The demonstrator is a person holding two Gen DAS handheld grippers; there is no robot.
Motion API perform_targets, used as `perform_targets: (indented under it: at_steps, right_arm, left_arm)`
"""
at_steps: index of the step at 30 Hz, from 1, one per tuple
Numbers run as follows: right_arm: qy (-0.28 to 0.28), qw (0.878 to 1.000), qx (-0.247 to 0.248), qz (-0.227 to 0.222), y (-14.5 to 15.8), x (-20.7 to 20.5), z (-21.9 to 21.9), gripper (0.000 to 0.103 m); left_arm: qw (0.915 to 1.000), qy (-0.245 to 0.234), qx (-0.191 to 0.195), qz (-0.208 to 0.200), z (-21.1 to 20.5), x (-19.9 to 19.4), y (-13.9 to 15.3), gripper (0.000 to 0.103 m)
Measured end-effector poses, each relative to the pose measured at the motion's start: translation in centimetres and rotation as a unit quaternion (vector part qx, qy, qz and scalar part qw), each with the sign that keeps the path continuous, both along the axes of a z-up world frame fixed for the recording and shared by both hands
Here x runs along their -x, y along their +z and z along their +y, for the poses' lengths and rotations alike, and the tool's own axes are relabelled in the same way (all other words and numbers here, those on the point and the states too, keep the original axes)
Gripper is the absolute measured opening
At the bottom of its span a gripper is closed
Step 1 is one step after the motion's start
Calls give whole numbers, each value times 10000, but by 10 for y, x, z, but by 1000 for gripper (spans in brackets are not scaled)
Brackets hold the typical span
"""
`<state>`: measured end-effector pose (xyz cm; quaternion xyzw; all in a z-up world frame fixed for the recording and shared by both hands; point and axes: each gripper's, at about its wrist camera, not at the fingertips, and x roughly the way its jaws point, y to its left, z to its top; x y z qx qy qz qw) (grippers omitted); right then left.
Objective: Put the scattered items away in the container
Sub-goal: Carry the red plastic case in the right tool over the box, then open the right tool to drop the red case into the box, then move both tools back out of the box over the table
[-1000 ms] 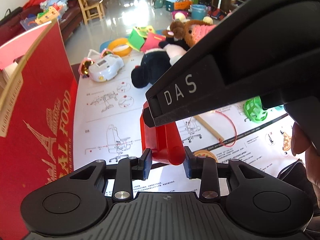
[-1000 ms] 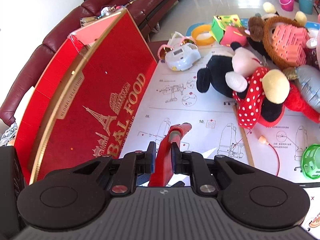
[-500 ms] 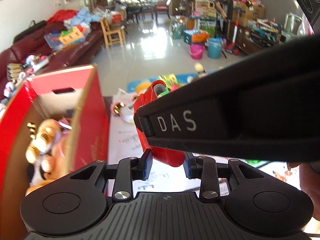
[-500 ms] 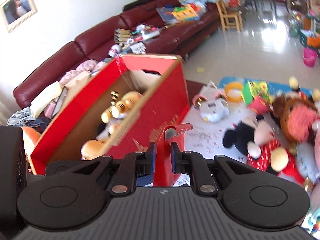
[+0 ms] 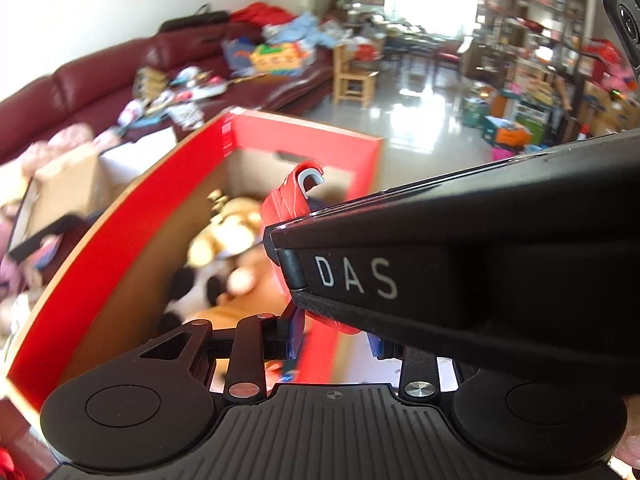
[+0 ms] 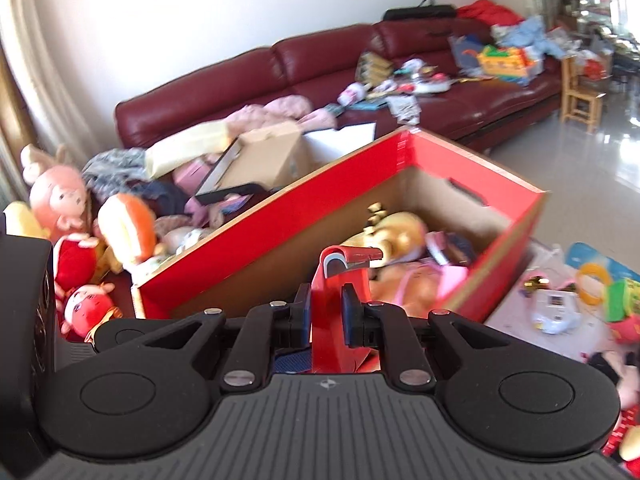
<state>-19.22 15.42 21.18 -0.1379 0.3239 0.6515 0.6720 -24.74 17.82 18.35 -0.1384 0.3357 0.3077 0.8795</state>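
Both grippers hold one red plastic toy piece with a grey hooked tip. My left gripper is shut on its lower end. My right gripper is shut on the same red piece, which stands upright between its blue pads. In the left wrist view the right tool's black body crosses the frame and hides part of the piece. The piece hangs above the near end of the open red cardboard box, also seen as the red box. Plush toys lie inside it.
A dark red sofa piled with clutter and a cardboard box runs behind the red box. Plush dolls lie to its left. On the floor to its right are a white toy and a yellow ring. A wooden chair stands beyond.
Both grippers have risen with the red piece from low over the printed paper sheet beside the box to above the box's rim. The box's inside with its plush toys now shows.
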Motion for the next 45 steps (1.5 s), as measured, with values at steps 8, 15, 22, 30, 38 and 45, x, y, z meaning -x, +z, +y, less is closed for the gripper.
perform_targets:
  at_steps: [8,15,22,30,38,45]
  right_arm:
    - [683,9967,394,176,-21,44,57,16]
    - [925,9947,420,-129,-23,55,73,95]
    - [486,9988,41,83,-8,18,60,94]
    - [195,9990,72,391,-20,1,50,94]
    - [30,9987,-6,503,-21,-8,32,94]
    - [-316,9976,-126,610,-20,-29,8,95]
  left_arm:
    - [9953,870,388,164,44,39,-27,33]
    - [9838,1677,639,28,71,53,-31,97]
    - [9821,1698,804,-113,84,43,-33,98]
    - [9867,1473,681,-28,75,49,-29,98]
    - [9910,1220,549,72,53,45,-20,98]
    - [9950,902,419,119,36,24,-14,98]
